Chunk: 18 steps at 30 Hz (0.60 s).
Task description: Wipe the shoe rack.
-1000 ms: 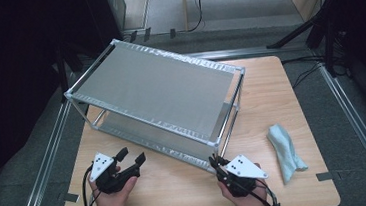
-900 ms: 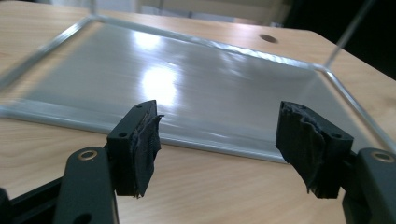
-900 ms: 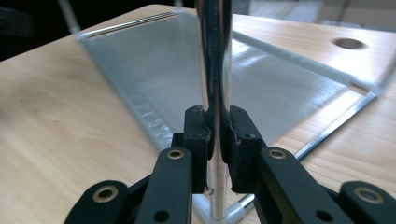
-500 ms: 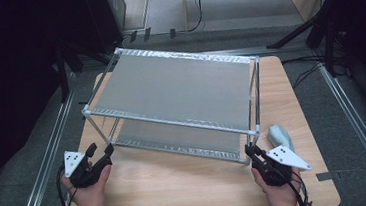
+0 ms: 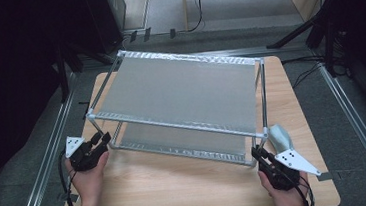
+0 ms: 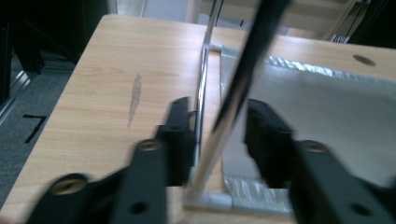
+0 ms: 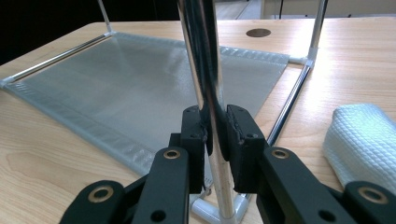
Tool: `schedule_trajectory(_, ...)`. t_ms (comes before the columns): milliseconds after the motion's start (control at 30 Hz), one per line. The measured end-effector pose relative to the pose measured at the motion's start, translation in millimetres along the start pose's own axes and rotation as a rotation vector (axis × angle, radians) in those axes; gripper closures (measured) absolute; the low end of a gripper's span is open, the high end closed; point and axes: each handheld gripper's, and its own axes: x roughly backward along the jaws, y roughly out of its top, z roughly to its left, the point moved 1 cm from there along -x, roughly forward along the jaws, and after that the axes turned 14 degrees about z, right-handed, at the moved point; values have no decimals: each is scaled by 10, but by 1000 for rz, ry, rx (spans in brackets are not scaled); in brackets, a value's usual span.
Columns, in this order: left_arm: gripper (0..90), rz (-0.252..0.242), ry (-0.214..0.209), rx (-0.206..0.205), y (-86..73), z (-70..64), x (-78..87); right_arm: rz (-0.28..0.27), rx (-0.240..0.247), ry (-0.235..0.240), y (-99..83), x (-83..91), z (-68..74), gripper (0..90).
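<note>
Pale wood-grain worktop carries a two-tier rack of chrome tubes and grey mesh fabric, its far edge nearly reaching the worktop's far rim, with bare wood open on the near side between the two hands. At the rack's near left corner, the left claw stands with jaws apart, a slanting chrome post passing between them without touching either; bare wood stretches to that claw's left. At the near right corner, the right claw is clamped on an upright chrome post, pads pressed to the shiny tube just above its white plastic foot. Just to this claw's right lies a folded, quilted pale-blue cloth, close beside the rack's lower rail.
</note>
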Motion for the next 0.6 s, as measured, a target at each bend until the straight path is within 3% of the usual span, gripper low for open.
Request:
schedule_trajectory(33,683,0,0,0,0,0,0,0,0,0,0,0,0,784)
schedule_trajectory(67,743,3,-52,-10,7,14,-7,-2,1,2,-10,10,-7,784)
schedule_trajectory(200,781,4,-32,-54,-11,-20,7,-4,-1,-7,-16,18,-18,785)
schedule_trajectory(400,789,9,-25,-79,-77,-33,92,4,-20,-19,18,0,-50,782)
schedule_trajectory(600,781,19,-42,-44,-204,27,284,15,-27,-23,100,-85,-55,780)
